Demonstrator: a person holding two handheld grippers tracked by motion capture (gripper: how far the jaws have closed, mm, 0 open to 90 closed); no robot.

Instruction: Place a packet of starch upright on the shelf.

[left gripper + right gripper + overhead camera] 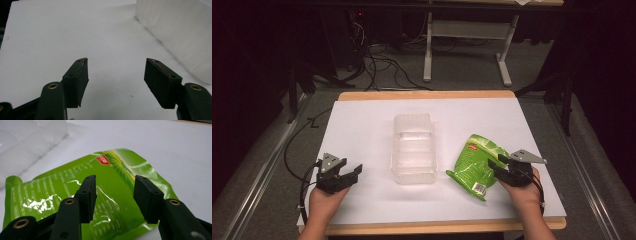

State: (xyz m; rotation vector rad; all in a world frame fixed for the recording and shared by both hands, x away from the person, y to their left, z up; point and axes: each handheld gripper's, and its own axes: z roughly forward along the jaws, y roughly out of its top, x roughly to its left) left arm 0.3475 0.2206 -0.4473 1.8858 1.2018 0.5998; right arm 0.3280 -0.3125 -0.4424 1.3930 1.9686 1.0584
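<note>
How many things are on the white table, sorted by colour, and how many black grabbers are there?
Clear ribbed plastic container: 1
Shiny green plastic pouch with white print: 1
Black two-jaw grippers: 2, the left gripper and the right gripper
Total: 4, all on or over the white table

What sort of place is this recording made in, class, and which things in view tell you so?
Probably a lab or workshop test station: a white-topped table on a grey floor, loose cables trailing behind it, and a metal-legged bench in a dark surround.
</note>
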